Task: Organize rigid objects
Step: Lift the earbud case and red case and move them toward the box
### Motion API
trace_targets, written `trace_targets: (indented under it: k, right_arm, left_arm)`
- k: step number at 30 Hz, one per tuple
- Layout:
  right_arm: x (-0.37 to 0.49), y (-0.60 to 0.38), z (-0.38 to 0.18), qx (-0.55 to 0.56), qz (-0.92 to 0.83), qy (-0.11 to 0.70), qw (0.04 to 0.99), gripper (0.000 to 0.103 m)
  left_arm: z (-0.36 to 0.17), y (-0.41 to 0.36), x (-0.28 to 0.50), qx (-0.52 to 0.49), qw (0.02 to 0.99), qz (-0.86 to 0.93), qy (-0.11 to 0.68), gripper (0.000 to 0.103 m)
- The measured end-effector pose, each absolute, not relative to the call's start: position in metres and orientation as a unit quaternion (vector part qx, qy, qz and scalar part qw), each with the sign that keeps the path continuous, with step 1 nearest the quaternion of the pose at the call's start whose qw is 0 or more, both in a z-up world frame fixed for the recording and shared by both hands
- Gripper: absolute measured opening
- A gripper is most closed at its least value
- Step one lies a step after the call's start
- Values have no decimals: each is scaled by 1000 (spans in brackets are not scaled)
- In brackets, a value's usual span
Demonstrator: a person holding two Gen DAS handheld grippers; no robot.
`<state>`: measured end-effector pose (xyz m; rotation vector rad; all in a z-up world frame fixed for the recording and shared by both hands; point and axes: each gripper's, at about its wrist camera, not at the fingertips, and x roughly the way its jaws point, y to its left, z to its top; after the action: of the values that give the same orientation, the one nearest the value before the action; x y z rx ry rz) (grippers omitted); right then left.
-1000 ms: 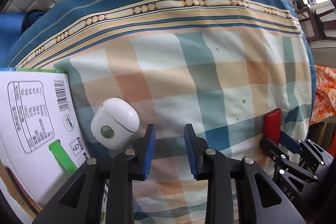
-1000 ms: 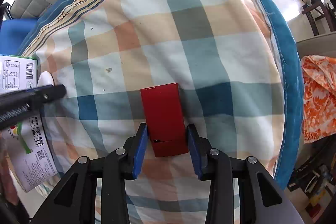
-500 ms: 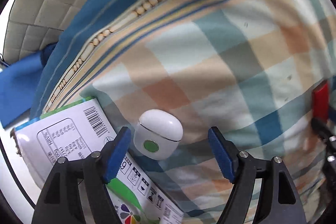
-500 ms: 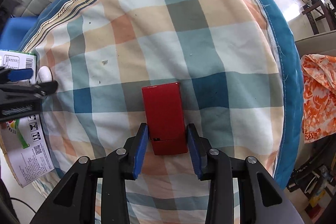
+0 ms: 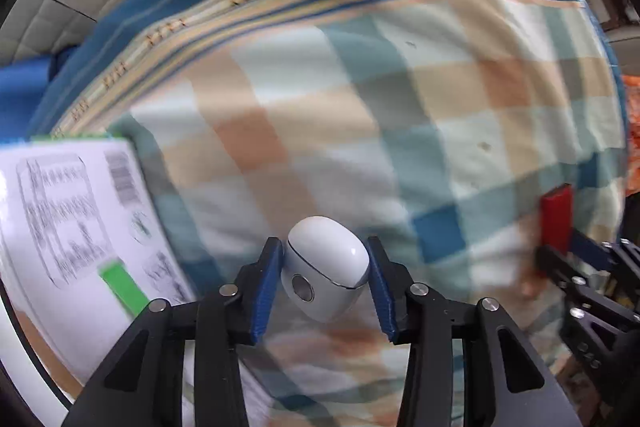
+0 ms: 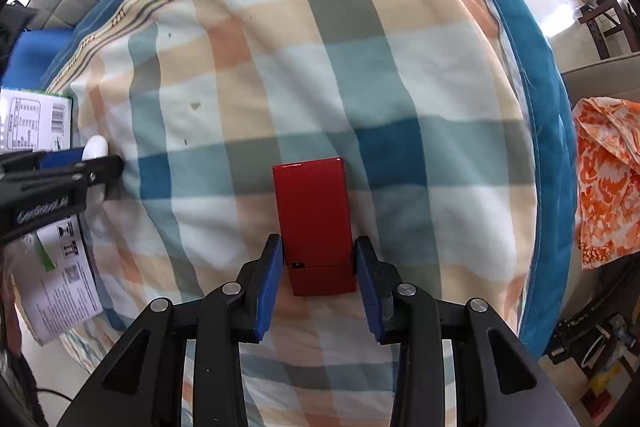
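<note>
A white earbud case point(image 5: 326, 259) with a round button lies on the checked bedspread point(image 5: 360, 107). It sits between the blue pads of my left gripper point(image 5: 324, 269), whose jaws are closing and touch both its sides. My right gripper point(image 6: 318, 279) points down and is shut on the near end of a glossy red box point(image 6: 312, 211) that lies flat on the cloth. In the right wrist view the left gripper point(image 6: 102, 163) and the white case point(image 6: 96, 147) show at the left edge. The left wrist view has the red box point(image 5: 556, 219) at its far right.
A white printed carton point(image 5: 72, 219) with a barcode and a green stripe lies at the bedspread's left edge, close to the earbud case. An orange patterned cloth point(image 6: 604, 179) hangs off the right side. A blue cushion point(image 6: 36, 55) and pale padded upholstery sit behind.
The left gripper went from shut beside the white case to wide open around it, and now its pads have closed in on it. The right gripper kept its hold on the red box.
</note>
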<state>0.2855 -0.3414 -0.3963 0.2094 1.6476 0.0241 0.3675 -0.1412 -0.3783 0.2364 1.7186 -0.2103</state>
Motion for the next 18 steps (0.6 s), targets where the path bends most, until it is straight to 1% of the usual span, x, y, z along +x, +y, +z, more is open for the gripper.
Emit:
trace_targets:
  k: [3, 4, 6, 10, 14, 18]
  right_arm:
    - [281, -347, -398, 104, 11, 732, 673, 39]
    - [281, -348, -399, 109, 9, 732, 673, 39]
    - [282, -349, -402, 114, 2, 732, 672, 39]
    - [286, -350, -404, 112, -13, 729, 675, 39]
    - [285, -344, -402, 96, -34, 728, 678, 38]
    - [277, -345, -391, 105, -26, 727, 678, 37]
  left_arm:
    - [-381, -148, 355, 93, 645, -98, 752, 39]
    - [-383, -149, 352, 96, 648, -92, 750, 41]
    - [-392, -151, 347, 88, 642, -80, 758, 42]
    - [-392, -153, 333, 94, 659, -75, 742, 43]
    - [-380, -163, 304, 89, 675, -69, 729, 41]
    - [-364, -163, 287, 81, 687, -77, 718, 39]
